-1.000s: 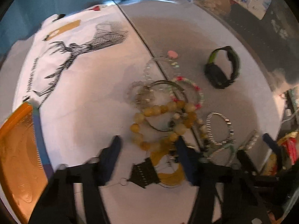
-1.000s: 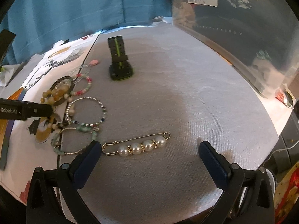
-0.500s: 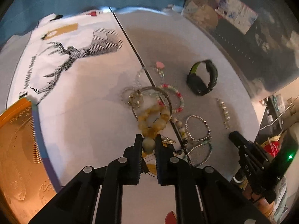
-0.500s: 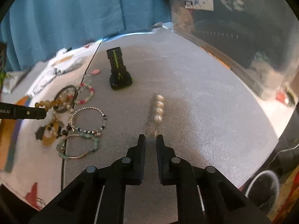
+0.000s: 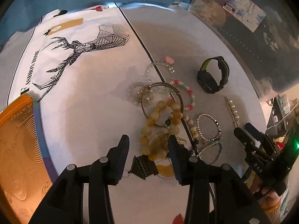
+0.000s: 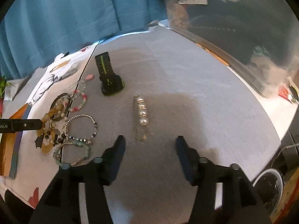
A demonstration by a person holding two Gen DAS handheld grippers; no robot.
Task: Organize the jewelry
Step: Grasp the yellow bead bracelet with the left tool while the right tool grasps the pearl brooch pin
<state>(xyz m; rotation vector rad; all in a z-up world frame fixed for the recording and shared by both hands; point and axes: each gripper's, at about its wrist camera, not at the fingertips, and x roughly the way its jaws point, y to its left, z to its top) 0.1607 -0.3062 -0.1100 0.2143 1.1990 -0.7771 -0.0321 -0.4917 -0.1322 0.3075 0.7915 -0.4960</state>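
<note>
An amber bead bracelet [image 5: 155, 114] lies in a heap of bangles and bracelets on the seam between white cloth and grey mat. Its near beads rest between the fingers of my left gripper [image 5: 148, 147], whose jaws are opening; the pads do not press on the beads. A pearl pin [image 6: 143, 113] lies lengthwise on the grey mat [image 6: 177, 71], just ahead of my right gripper [image 6: 151, 145]. That gripper's jaws are also opening, with nothing between them. The right gripper [image 5: 250, 130] shows at the right edge of the left wrist view, beside the pearl pin [image 5: 232, 110].
A black and green watch [image 6: 109, 78] stands upright beyond the pin. A silver bead bracelet [image 6: 82, 115] and a green one lie left of the pin. An orange embossed tin [image 5: 16, 149] sits at the left on the deer-print cloth [image 5: 84, 43]. Blue curtain behind.
Both grippers shut half a second ago, the left on an amber bead, the right at the pin's end, and have now opened. The pin has turned from crosswise to lengthwise.
</note>
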